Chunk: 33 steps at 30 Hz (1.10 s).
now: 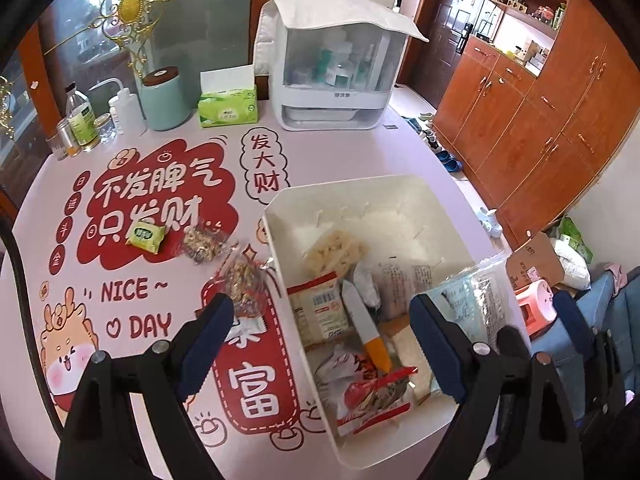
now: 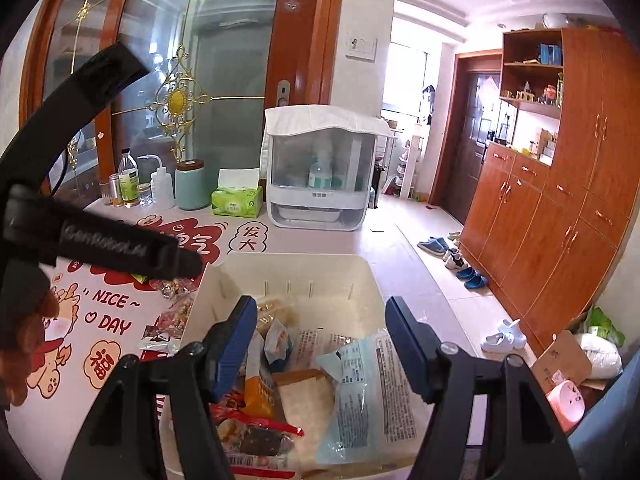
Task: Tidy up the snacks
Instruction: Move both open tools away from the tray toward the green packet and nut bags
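left gripper [image 1: 322, 342] jaws wide apart, nothing pinched, one finger over the mat, the other over the white bin [image 1: 276, 240], pointing steeply down. right gripper [image 2: 320, 344] also spread wide with nothing held, fingers hanging over the bin's inside. between and below the right fingers: pale blue clear packet [image 2: 360, 392] leaning on the bin's right wall, tan flat pack [image 2: 308, 404], orange wrapper [image 2: 260, 392], red-trim packet with dark contents [image 2: 256, 436]. left view shows more in the bin: white and orange stick pack [image 1: 366, 326], red-bordered label packet [image 1: 320, 312], red noodle-type pack [image 1: 376, 398], pale cracker pack [image 1: 338, 254]. snacks not in the bin, lying on the printed pink mat [image 1: 344, 152] just left of it: clear nut-mix bag [image 1: 246, 280] near the left finger, second smaller nut bag [image 1: 204, 244], green candy pack [image 1: 146, 236] further left. back edge of table: tissue box [image 1: 228, 108], teal canister [image 1: 166, 98], squeeze bottle [image 1: 126, 110], covered white organizer [image 1: 332, 68].
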Each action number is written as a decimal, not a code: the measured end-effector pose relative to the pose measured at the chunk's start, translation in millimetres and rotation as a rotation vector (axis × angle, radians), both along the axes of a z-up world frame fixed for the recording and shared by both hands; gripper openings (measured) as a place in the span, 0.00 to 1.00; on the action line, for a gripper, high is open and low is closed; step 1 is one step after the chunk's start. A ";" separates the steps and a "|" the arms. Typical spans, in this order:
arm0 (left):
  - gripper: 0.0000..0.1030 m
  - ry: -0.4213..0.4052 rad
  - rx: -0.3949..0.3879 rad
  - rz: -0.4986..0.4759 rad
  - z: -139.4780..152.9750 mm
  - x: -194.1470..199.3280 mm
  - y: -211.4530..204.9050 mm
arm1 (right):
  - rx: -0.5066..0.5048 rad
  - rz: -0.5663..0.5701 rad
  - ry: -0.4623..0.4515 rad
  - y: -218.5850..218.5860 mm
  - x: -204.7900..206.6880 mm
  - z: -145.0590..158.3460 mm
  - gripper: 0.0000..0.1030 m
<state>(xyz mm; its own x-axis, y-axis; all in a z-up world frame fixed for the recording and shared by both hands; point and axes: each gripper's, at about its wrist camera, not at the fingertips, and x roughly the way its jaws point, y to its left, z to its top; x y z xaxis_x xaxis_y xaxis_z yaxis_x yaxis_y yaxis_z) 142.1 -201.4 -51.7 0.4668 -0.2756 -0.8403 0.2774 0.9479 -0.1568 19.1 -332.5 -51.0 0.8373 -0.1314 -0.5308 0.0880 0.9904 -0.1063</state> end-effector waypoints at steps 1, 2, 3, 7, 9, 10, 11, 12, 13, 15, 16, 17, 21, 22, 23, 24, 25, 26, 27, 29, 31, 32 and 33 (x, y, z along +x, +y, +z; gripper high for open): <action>0.86 -0.004 0.006 0.000 -0.5 -2.9 2.2 | 0.004 -0.003 -0.003 -0.3 -1.2 0.8 0.65; 0.86 -0.007 0.010 -0.001 -0.6 -5.9 4.1 | 0.005 -0.006 -0.005 -0.7 -1.4 1.4 0.65; 0.86 -0.011 0.013 -0.003 -0.3 -8.1 5.5 | 0.006 -0.009 -0.007 -0.5 -1.6 2.2 0.65; 0.86 -0.035 0.039 -0.003 1.9 -20.7 14.7 | -0.003 0.000 -0.014 3.1 -3.1 4.3 0.65; 0.86 -0.038 0.045 0.006 2.2 -25.2 21.3 | -0.009 0.011 -0.019 6.4 -4.4 5.0 0.65; 0.86 -0.036 0.044 0.015 2.7 -27.9 26.7 | -0.010 0.014 -0.020 7.7 -5.0 5.2 0.65; 0.86 -0.036 0.044 0.019 2.8 -29.0 29.9 | -0.011 0.019 -0.021 9.4 -5.6 5.7 0.65; 0.86 -0.036 0.044 0.025 3.4 -31.5 34.9 | -0.010 0.023 -0.023 11.0 -6.2 6.3 0.65; 0.86 -0.037 0.047 0.033 4.2 -34.2 40.2 | -0.008 0.029 -0.026 12.9 -7.1 7.0 0.65; 0.86 -0.047 0.066 0.049 6.6 -39.0 49.6 | -0.007 0.039 -0.034 16.5 -7.9 9.5 0.65; 0.86 -0.056 0.083 0.056 8.9 -41.8 54.8 | -0.005 0.044 -0.039 18.4 -8.9 11.0 0.65; 0.86 -0.066 0.103 0.061 11.7 -44.6 59.9 | 0.000 0.050 -0.047 20.3 -9.5 13.7 0.65; 0.86 -0.141 0.205 0.066 33.2 -57.7 80.7 | 0.018 0.067 -0.078 26.9 -12.1 24.0 0.65; 0.86 -0.156 0.221 0.063 39.0 -59.8 86.6 | 0.027 0.071 -0.087 28.9 -11.7 27.7 0.65; 0.86 -0.173 0.239 0.063 46.3 -62.5 93.8 | 0.033 0.073 -0.090 30.3 -11.2 29.9 0.65; 0.87 -0.185 0.250 0.066 51.7 -63.9 99.4 | 0.041 0.077 -0.094 32.4 -10.4 32.2 0.65; 0.87 -0.202 0.265 0.071 58.8 -66.0 107.5 | 0.049 0.082 -0.096 35.2 -9.5 33.9 0.66; 0.87 -0.221 0.282 0.076 66.6 -68.1 116.5 | 0.058 0.085 -0.096 39.1 -7.7 35.4 0.67; 0.88 -0.235 0.294 0.078 72.6 -68.5 123.2 | 0.068 0.084 -0.095 43.7 -5.4 36.7 0.67; 0.88 -0.269 0.324 0.074 86.6 -70.3 141.8 | 0.089 0.083 -0.093 52.7 -0.7 39.0 0.67; 0.89 -0.299 0.345 0.065 99.3 -69.4 159.7 | 0.109 0.076 -0.091 63.8 4.0 42.2 0.67; 0.89 -0.314 0.356 0.059 106.7 -68.1 170.7 | 0.118 0.072 -0.092 71.0 6.8 44.2 0.67; 0.89 -0.325 0.362 0.053 114.0 -65.7 182.6 | 0.122 0.063 -0.092 77.8 8.7 46.3 0.67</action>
<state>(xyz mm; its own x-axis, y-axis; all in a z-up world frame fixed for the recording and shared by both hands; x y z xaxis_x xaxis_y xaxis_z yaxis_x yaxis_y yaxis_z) 76.4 -18.8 62.3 0.7263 0.0391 -0.6863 0.2070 0.9396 0.2726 27.8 -254.7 -4.8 0.8875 -0.0165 -0.4605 0.0293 0.9994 0.0206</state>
